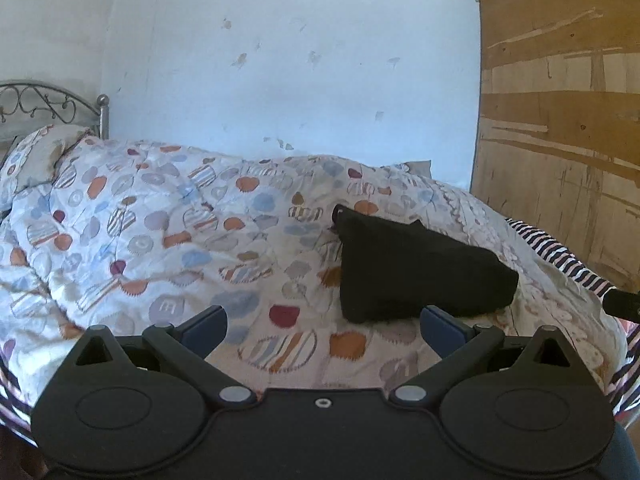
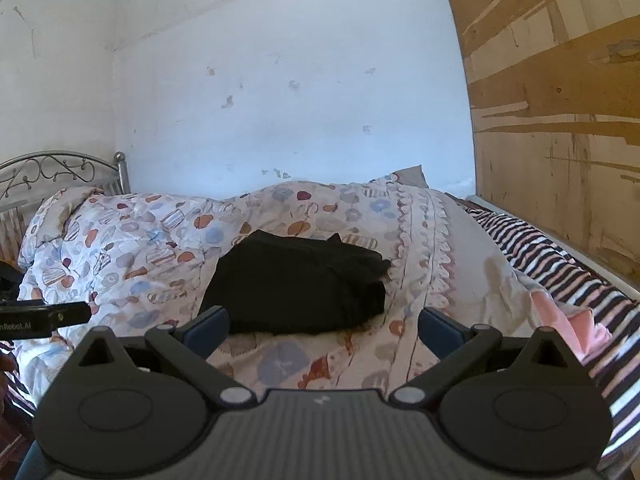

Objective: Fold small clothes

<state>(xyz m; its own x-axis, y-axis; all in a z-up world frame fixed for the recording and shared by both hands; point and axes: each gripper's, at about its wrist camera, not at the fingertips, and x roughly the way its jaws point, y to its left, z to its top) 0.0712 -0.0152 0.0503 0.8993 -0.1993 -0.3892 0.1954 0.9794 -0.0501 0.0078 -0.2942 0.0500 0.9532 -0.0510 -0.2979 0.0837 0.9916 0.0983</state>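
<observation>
Left wrist view shows us the black garment (image 1: 416,268) lying folded on the patterned quilt (image 1: 160,216), so we judge this piece done. Our left gripper (image 1: 322,326) and right gripper (image 2: 322,326) both stand wide apart, holding nothing, hovering near the bundle and aimed slightly downward. Next we would need another small garment; the pink cloth (image 2: 568,320) beside the striped sheet (image 2: 560,268) looks likely.

Partly cut-off white lettering "nRobot.AI" on the black bar-shaped body of the other handheld gripper (image 2: 40,320), at the left edge of the right wrist view. Faint letter "E" on a grey patch of the patterned quilt (image 1: 168,306).
</observation>
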